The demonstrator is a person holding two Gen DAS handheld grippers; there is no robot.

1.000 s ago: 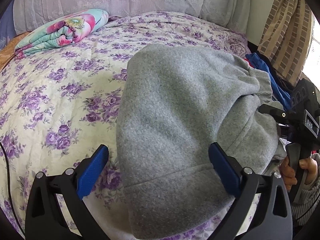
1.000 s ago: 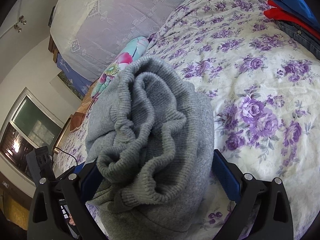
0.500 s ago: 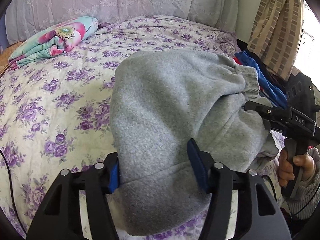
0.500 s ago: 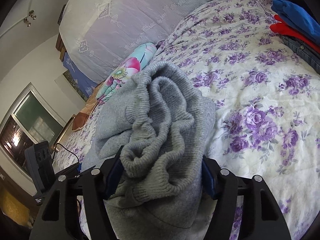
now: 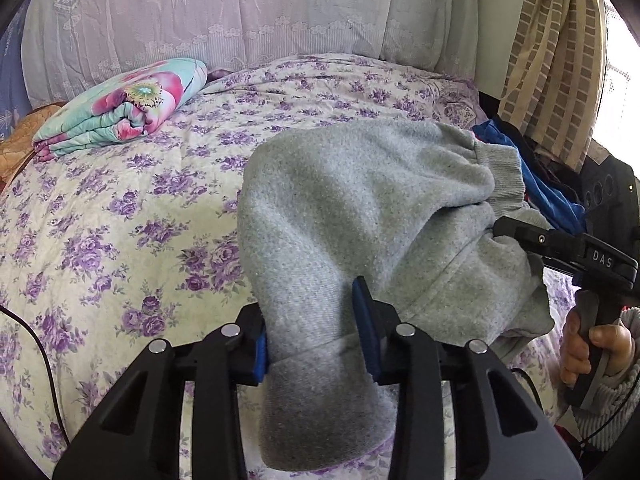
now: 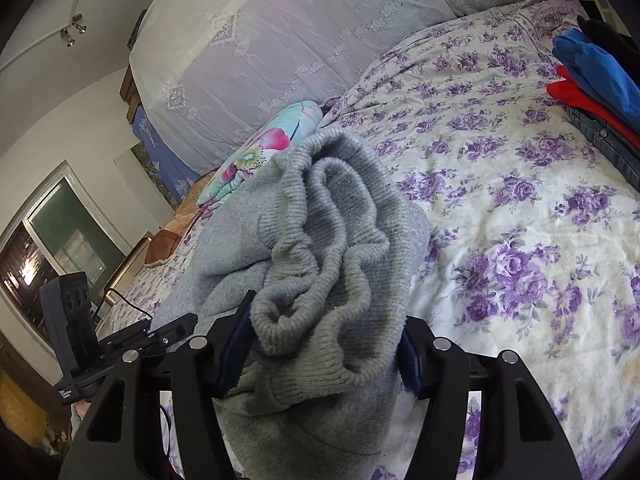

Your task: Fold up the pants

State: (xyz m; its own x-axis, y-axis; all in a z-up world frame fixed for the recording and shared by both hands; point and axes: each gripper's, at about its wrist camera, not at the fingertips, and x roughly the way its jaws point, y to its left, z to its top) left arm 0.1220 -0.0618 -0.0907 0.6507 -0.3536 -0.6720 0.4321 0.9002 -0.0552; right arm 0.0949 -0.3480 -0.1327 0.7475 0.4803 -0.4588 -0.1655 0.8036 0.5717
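Note:
Folded grey sweatpants point(image 5: 360, 216) are lifted above a bed with a purple-flowered cover point(image 5: 120, 220). My left gripper point(image 5: 316, 340) is shut on the folded leg end of the pants. My right gripper point(image 6: 324, 344) is shut on the bunched ribbed waistband end point(image 6: 332, 240). The right gripper also shows at the right of the left wrist view point(image 5: 560, 248), clamped on the pants. The left gripper shows at the lower left of the right wrist view point(image 6: 120, 344).
A folded floral blanket point(image 5: 124, 104) lies at the head of the bed by lace-covered pillows point(image 5: 240, 12). A stack of blue, red and denim clothes point(image 6: 592, 80) sits on the bed's right side. A curtain point(image 5: 552, 60) hangs at the right.
Both grippers have closed from wide open onto the grey pants. The pants have been raised off the bed cover.

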